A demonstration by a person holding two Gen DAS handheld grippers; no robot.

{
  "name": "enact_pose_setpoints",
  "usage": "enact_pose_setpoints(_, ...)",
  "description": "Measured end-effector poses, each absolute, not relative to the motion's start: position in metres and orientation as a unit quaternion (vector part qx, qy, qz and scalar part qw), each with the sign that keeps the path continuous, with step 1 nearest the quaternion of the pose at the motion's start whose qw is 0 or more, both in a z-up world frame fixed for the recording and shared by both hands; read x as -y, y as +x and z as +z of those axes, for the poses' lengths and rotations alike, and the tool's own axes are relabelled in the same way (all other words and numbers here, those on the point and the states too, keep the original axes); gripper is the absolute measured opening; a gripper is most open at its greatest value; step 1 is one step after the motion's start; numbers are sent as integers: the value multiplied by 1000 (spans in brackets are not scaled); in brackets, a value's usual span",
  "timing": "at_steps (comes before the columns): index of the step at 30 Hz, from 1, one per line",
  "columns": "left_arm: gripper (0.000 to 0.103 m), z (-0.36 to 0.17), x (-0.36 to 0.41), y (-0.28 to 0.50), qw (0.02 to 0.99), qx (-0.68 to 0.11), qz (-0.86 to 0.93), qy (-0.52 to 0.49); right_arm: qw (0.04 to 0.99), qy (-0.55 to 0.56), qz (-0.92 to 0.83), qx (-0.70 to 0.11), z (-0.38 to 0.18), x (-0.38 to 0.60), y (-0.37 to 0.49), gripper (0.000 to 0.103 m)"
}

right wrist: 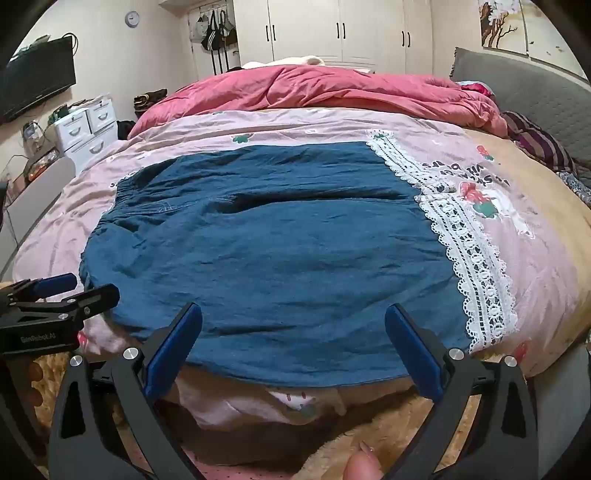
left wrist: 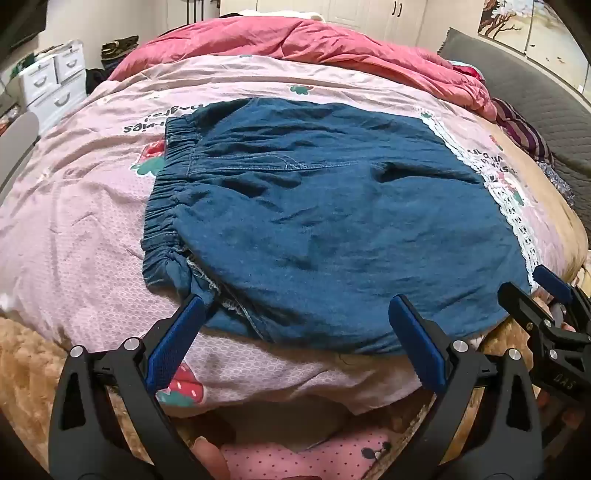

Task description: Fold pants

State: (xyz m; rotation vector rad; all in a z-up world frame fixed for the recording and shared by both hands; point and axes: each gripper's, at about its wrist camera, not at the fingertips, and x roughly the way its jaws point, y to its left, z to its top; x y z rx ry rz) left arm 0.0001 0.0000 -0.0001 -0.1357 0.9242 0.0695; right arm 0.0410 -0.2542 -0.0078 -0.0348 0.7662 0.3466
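Blue denim pants [left wrist: 317,221] lie folded flat on a pink quilt [left wrist: 74,221] on the bed, elastic waistband [left wrist: 166,206] at the left, white lace hem [left wrist: 517,221] at the right. My left gripper [left wrist: 297,306] is open at the pants' near edge by the waistband corner, holding nothing. My right gripper [right wrist: 293,314] is open over the near edge of the pants [right wrist: 277,251], closer to the lace hem [right wrist: 472,258]. Each gripper shows in the other's view: the right [left wrist: 535,291] and the left [right wrist: 74,291].
A rumpled red duvet [right wrist: 332,92] lies at the far side of the bed. A grey headboard [right wrist: 535,96] is at the right. White drawers [right wrist: 85,125] and a TV [right wrist: 37,77] stand at the left. White wardrobes [right wrist: 332,29] line the back wall.
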Motion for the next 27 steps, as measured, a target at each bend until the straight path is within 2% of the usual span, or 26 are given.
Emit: enact_pose_setpoints(27, 94, 0, -1, -2, 894, -442, 34, -66, 911, -32, 165, -377, -10, 252, 40, 99)
